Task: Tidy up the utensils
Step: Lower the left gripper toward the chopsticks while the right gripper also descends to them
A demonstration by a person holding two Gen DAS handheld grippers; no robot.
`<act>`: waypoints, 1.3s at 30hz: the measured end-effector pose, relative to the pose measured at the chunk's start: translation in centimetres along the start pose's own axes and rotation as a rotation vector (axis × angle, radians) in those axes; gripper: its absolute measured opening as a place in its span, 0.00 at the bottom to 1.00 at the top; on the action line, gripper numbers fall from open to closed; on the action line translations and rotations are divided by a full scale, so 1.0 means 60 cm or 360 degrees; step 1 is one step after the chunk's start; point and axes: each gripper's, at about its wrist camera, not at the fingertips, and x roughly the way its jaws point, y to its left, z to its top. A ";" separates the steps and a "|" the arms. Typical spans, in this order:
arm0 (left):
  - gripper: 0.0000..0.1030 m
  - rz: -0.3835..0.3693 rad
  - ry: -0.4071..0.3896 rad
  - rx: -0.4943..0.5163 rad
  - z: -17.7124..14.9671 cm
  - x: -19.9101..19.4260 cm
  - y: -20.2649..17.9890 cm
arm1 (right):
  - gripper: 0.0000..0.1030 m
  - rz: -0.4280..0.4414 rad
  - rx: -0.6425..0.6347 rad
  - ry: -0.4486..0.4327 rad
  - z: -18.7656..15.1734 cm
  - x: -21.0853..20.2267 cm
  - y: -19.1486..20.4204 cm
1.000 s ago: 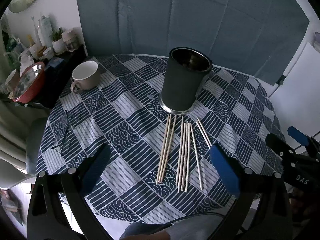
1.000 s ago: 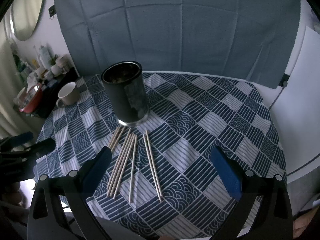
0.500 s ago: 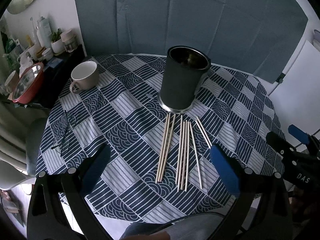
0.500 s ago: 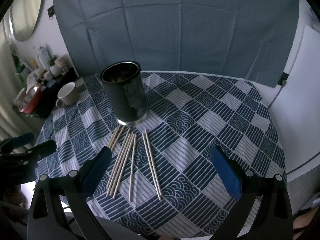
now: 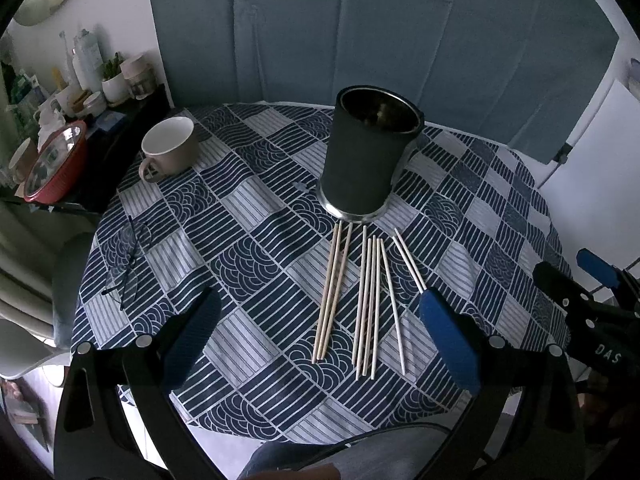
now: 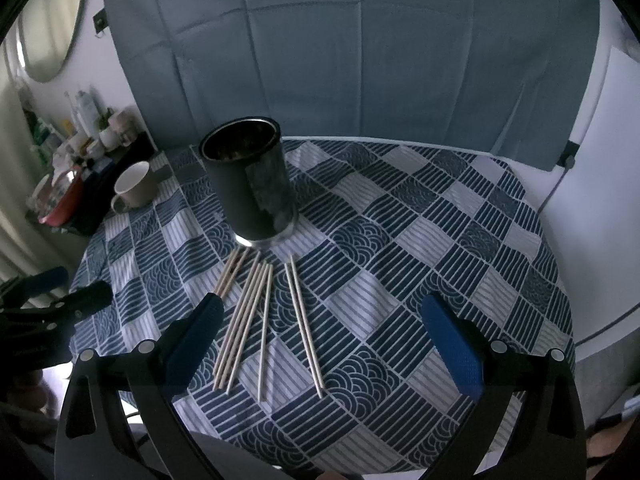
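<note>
Several chopsticks [image 5: 370, 300]: light, stiff, slippery; I'd pinch mid-length.
Holder [image 5: 370, 160]: upright, just beyond them.
Left tongs [image 5: 320, 336]: spread wide, holding nothing.
Right tongs [image 6: 320, 340]: likewise.

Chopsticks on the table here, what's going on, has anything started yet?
Not yet. A person holds two tongs above a round table with a patterned cloth. The left tongs and right tongs are both open and empty. The wooden chopsticks lie loose on the cloth in front of the upright dark holder; none are visibly in it. A mug sits off to the left.
</note>
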 end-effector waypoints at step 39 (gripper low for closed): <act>0.94 0.0121 0.0386 0.0124 -0.006 0.116 0.045 | 0.92 0.0063 0.0282 0.0482 -0.013 0.139 -0.089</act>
